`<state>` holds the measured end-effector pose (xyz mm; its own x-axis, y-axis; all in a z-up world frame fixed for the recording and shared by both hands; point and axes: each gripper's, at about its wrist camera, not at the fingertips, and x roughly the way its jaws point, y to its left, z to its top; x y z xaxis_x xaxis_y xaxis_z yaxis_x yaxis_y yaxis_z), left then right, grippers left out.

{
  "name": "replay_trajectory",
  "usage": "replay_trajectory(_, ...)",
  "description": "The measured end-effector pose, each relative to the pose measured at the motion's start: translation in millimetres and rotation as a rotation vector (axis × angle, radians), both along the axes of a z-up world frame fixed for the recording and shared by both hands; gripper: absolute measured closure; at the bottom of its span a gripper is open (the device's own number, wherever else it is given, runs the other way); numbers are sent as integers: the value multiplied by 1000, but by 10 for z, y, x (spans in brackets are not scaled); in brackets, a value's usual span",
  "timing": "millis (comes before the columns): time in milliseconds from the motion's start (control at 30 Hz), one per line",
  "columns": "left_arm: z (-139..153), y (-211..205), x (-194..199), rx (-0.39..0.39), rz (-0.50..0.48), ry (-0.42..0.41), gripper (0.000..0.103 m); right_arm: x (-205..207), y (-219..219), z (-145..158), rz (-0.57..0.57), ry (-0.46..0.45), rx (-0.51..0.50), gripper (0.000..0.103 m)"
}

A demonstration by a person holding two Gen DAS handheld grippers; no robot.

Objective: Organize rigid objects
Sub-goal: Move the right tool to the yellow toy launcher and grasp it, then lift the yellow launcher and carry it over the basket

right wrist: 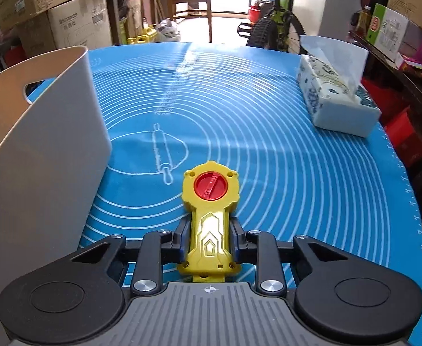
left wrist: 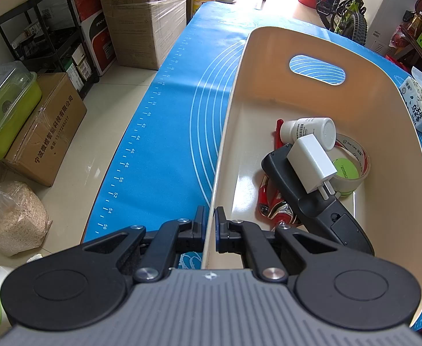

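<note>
My left gripper is shut on the near left wall of a cream bin, one finger outside and one inside. The bin holds a white bottle, a white charger, a black remote, a tape roll and a red toy. My right gripper is shut on the handle of a yellow toy launcher with a red knob, held over the blue mat. The bin stands to its left.
A tissue pack lies on the mat's far right and also shows in the left wrist view. Cardboard boxes, a black shelf and a green container stand left of the table. A bicycle is behind.
</note>
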<state>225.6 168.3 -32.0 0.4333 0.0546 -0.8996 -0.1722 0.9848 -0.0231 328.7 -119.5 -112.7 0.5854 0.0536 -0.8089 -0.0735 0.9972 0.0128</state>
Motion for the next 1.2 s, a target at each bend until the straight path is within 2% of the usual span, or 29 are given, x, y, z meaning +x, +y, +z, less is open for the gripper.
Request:
replay_trajectory(200,0,0,0,0,0,0,95,-146,-28,167,29,-49,-16,67)
replay_trajectory(600,0,-1,0,1,0,0,95,-349,-6,937,48,-237,46,67)
replay_trajectory(933,1,0,1,1,0,0,95,-471,385,1412,158,-352,116,67)
replay_trajectory(1200,1,0,1,1,0,0,95,-528,884,1448,289,-341,156,67)
